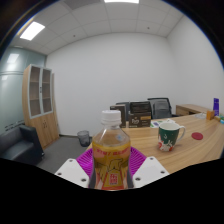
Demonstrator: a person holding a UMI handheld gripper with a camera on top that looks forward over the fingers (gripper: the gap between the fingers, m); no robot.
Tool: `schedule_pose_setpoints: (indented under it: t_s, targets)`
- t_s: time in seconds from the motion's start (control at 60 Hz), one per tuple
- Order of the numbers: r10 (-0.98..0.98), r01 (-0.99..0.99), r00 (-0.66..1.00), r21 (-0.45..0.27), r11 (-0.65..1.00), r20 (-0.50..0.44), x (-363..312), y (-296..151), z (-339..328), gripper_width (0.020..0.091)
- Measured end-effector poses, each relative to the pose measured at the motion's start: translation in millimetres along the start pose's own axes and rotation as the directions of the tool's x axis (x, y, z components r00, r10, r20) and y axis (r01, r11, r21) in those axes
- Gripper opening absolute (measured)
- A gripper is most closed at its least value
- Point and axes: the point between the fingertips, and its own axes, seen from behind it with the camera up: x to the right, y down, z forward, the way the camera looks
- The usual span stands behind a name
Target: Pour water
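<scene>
The tool (112, 172) is clamping a bottle (111, 150): both purple pads (91, 158) are pressing on its sides, with the white fingers showing below them. The bottle is standing upright in the grip, holding amber liquid under a yellow-and-red label and a white cap. It is being held raised in the air, nearer than the counter (190, 143), which is lying to the right. On the counter, just right of the bottle and beyond the fingers, a white mug (169, 133) with a green and red pattern is standing upright, handle to its right. Farther right, a small red object (198, 134) is lying on the counter, and a purple bottle (215, 107) is standing at the far end. Beyond, black chairs (160, 107) are standing at a desk, and a wooden cabinet (41, 104) is lining the left wall.
</scene>
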Motion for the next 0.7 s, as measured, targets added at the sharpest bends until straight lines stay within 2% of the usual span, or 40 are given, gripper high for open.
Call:
schedule_pose_setpoints:
  t_s: [0.117,0.217,0.3,0.4,0.567,0.7]
  targets:
    - [0.279,-0.278,0.960,-0.043,0.960,0.030,16,-17,22,0.0434]
    - [0.537,-0.535,0.841,-0.058,0.843,0.057,37,-40,42,0.0434]
    - [0.736,-0.733,0.674,-0.070,0.677,0.068,53,-56,58,0.0432]
    - [0.917,-0.911,0.389,-0.110,0.397,0.088,69,-75,69,0.0432]
    - [0.987,-0.983,-0.110,-0.159,-0.090,0.118,97,-107,84,0.0434]
    - [0.945,-0.950,-0.295,-0.146,-0.275,0.141,109,-116,93,0.0432]
